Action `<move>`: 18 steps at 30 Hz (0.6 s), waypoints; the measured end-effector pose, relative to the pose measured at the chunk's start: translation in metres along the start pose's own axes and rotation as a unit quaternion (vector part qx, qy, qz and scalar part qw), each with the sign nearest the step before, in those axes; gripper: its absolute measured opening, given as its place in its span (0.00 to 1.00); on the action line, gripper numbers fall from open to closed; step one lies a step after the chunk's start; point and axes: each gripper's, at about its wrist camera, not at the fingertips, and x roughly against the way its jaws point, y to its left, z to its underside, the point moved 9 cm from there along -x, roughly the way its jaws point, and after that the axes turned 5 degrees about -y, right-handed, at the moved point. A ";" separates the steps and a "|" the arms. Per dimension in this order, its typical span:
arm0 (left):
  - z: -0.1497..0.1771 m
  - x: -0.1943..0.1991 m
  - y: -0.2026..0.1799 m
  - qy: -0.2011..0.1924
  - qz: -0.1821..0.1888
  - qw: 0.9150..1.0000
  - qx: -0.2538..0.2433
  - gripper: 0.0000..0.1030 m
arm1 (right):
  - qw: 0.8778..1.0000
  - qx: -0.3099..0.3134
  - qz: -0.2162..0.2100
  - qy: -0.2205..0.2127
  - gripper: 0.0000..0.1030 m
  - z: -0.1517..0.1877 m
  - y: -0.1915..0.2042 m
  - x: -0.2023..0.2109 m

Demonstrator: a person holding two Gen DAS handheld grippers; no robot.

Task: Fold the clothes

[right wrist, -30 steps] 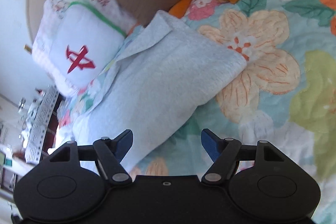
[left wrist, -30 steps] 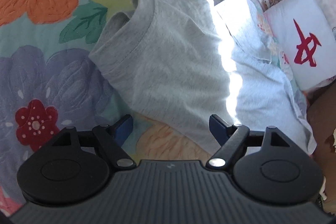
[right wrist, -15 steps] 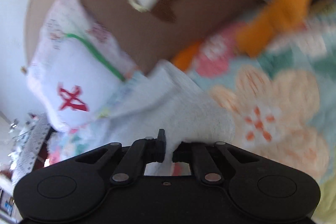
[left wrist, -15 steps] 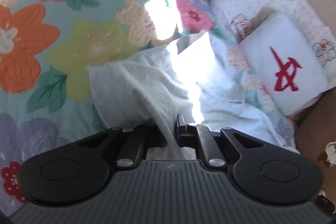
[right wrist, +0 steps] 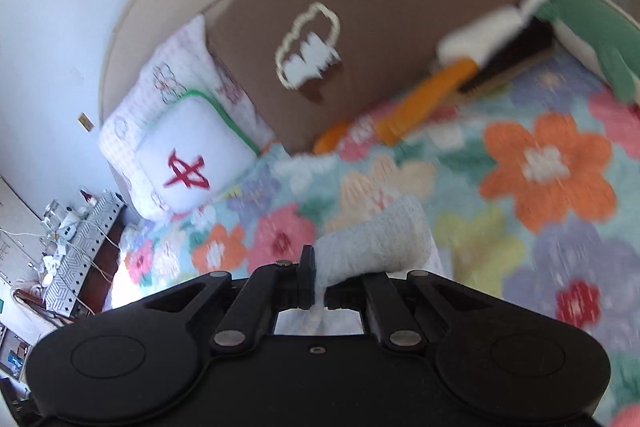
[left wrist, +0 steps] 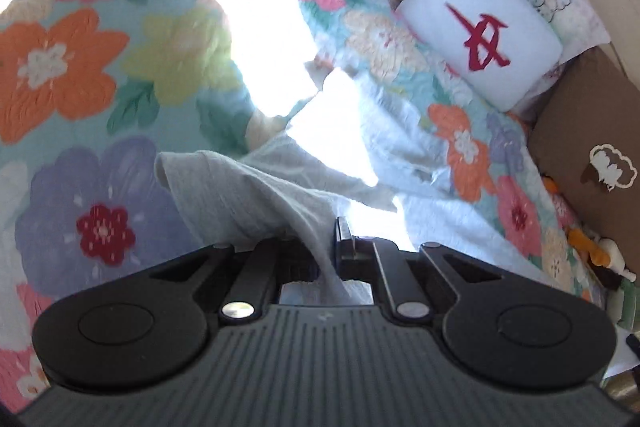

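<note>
I've got the left gripper point(left wrist: 326, 251) and right gripper point(right wrist: 320, 285) both pinched tight on the grey shirt point(left wrist: 248, 195), lifted above the floral quilt point(left wrist: 72, 67).

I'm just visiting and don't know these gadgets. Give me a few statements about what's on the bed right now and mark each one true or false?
1. The left gripper is shut on the grey T-shirt. True.
2. The right gripper hangs open with nothing in it. False: it is shut on a fold of the same grey T-shirt.
3. The white cushion bears a red mark. True.
4. The quilt is plain blue. False: it has big flowers in many colours.
5. The brown pillow lies on top of the T-shirt. False: it stands at the head of the bed, apart from the shirt.
</note>
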 end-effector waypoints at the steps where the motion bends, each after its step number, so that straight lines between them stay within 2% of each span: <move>1: 0.009 -0.004 0.009 0.010 -0.001 1.000 0.013 0.07 | 1.000 -0.002 0.007 0.004 0.05 0.010 -0.005 0.001; 5: 0.039 -0.017 0.040 0.042 -0.005 0.998 0.051 0.10 | 0.999 0.014 0.035 0.006 0.05 0.038 -0.020 0.000; 6: 0.043 -0.019 0.045 0.046 -0.008 0.997 0.059 0.17 | 0.999 0.023 0.043 0.006 0.05 0.041 -0.022 -0.002; 7: 0.048 -0.022 0.051 0.050 -0.010 0.996 0.068 0.29 | 0.998 0.029 0.049 0.008 0.05 0.043 -0.024 -0.003; 8: 0.050 -0.025 0.053 0.056 -0.005 0.995 0.076 0.35 | 0.998 0.034 0.052 0.009 0.05 0.044 -0.026 -0.005; 10: 0.052 -0.036 0.053 0.064 0.015 0.994 0.092 0.56 | 0.998 0.038 0.054 0.010 0.06 0.045 -0.028 -0.006; 11: 0.052 -0.042 0.054 0.068 0.023 0.992 0.100 0.58 | 0.998 0.037 0.054 0.010 0.06 0.045 -0.029 -0.007; 13: 0.048 -0.052 0.053 0.060 0.017 0.991 0.117 0.54 | 0.998 0.030 0.053 0.010 0.07 0.047 -0.034 -0.010; 14: 0.045 -0.055 0.051 0.051 0.015 0.992 0.113 0.43 | 0.998 0.027 0.052 0.011 0.07 0.048 -0.037 -0.013; 15: 0.042 -0.058 0.047 0.047 0.012 0.994 0.098 0.11 | 0.998 0.025 0.050 0.013 0.07 0.050 -0.039 -0.016; 18: 0.023 -0.063 0.017 0.041 0.004 0.999 0.016 0.09 | 0.998 0.044 0.032 0.028 0.06 0.049 -0.033 -0.029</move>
